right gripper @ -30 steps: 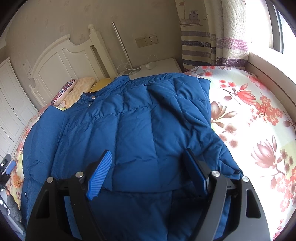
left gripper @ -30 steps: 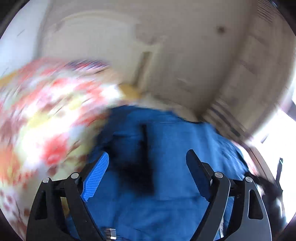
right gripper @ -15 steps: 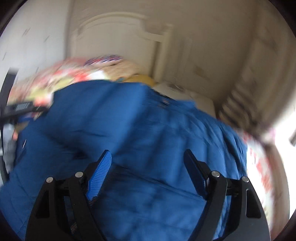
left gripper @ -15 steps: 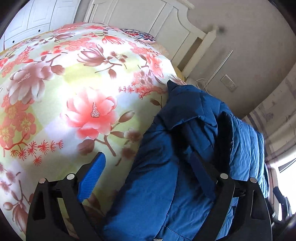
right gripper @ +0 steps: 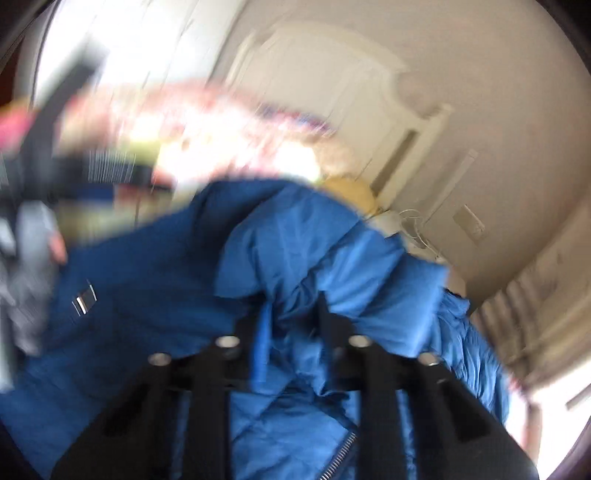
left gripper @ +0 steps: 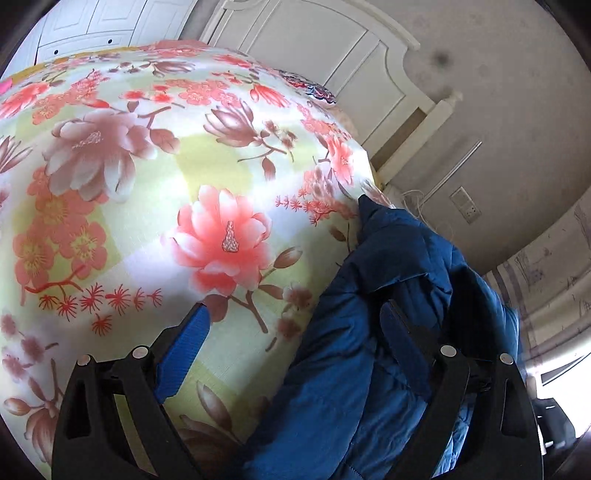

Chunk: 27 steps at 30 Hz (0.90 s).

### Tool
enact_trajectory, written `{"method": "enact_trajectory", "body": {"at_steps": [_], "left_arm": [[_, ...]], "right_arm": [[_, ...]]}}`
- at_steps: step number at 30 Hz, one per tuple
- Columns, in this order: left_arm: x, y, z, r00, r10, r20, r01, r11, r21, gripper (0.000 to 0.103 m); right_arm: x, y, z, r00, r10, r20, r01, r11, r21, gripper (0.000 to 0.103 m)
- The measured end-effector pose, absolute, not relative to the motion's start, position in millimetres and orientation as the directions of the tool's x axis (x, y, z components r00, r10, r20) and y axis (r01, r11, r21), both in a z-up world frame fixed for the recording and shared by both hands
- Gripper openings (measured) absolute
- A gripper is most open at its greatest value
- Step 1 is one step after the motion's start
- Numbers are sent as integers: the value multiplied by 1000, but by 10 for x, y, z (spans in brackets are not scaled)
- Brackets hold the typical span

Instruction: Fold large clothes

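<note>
A blue quilted down jacket [left gripper: 376, 332] lies bunched on a floral bedspread [left gripper: 147, 206]. My left gripper [left gripper: 295, 332] is open and low over the jacket's left edge; its left finger is over the bedspread, its right finger over the jacket. In the blurred right wrist view, my right gripper [right gripper: 291, 325] is shut on a bunched fold of the jacket [right gripper: 314, 251], which is gathered between the fingers. A zipper shows below it.
A white headboard [left gripper: 332, 62] stands at the far end of the bed, with a wall socket [left gripper: 467, 210] and cables beside it. White wardrobe doors [left gripper: 92, 22] are at the far left. Striped curtains [left gripper: 535, 280] hang at the right.
My right gripper has closed on a fold of the jacket and is moving fast, blurring its view. My left gripper has settled low at the jacket's left edge, still open.
</note>
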State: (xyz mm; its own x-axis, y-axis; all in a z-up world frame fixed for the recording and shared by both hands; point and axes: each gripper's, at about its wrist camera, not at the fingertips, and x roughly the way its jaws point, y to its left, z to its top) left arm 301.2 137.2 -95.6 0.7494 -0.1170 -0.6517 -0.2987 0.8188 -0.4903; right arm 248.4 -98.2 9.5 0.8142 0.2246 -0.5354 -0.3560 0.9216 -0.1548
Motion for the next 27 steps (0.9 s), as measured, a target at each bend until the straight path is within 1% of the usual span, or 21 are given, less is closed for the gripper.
{"method": "enact_trajectory", "body": {"at_steps": [1,3,4,5,6,7,8,9,10,11,16,19,22,23,25,27], "left_arm": [[3003,1354,-938,754,-114,-647,-292,824,-485,88],[2990,1302,-902,761,-106,-640,-275,840,-467,88],[2988,1276,-885,765,-103,-636,-268,847,-459,88],[2983,1243,-862,770,-99,-631,-257,856,-448,88],[2981,1219,-850,773,-99,-627,-248,863,-441,88],[2983,1191,-839,774,-101,-625,-236,870,-433,88],[2994,1160,-834,773,-107,-626,-225,876,-428,88],[3010,1139,-838,769,-114,-629,-216,880,-424,88],[3026,1127,-841,766,-116,-632,-213,882,-420,88],[3040,1116,-845,762,-118,-637,-213,883,-418,88],[3058,1143,-870,754,-120,-646,-227,875,-428,89],[3059,1131,-868,756,-121,-643,-219,880,-422,89],[3055,1093,-856,760,-125,-637,-199,889,-412,89],[3053,1085,-850,762,-126,-636,-195,891,-411,89],[3046,1083,-849,764,-128,-633,-195,889,-414,89],[3057,1092,-861,760,-131,-637,-197,887,-417,89]], "right_arm": [[2470,-1232,185,827,245,-506,-314,948,-55,17],[2386,-2066,310,872,279,-403,-180,947,266,16],[2347,-2373,293,885,282,-370,-133,916,379,15],[2291,-2729,221,898,274,-344,-73,864,499,14],[2226,-3093,81,906,241,-348,14,804,594,14],[2195,-3270,-14,902,207,-378,81,781,620,14],[2162,-3472,-180,880,158,-448,185,755,630,21],[2128,-3603,-332,856,152,-494,239,731,639,27],[2110,-3684,-461,840,173,-514,261,701,663,56],[2088,-3722,-557,838,195,-509,264,672,692,72],[2122,-3718,-582,845,260,-467,207,647,734,72],[2353,-3672,-524,821,261,-508,220,676,704,72],[2506,-3727,-625,794,233,-562,301,653,695,71],[2530,-3753,-690,787,225,-574,334,627,704,69],[2518,-3750,-742,799,206,-564,367,576,730,69],[2564,-3679,-729,796,199,-572,364,598,715,70]]}}
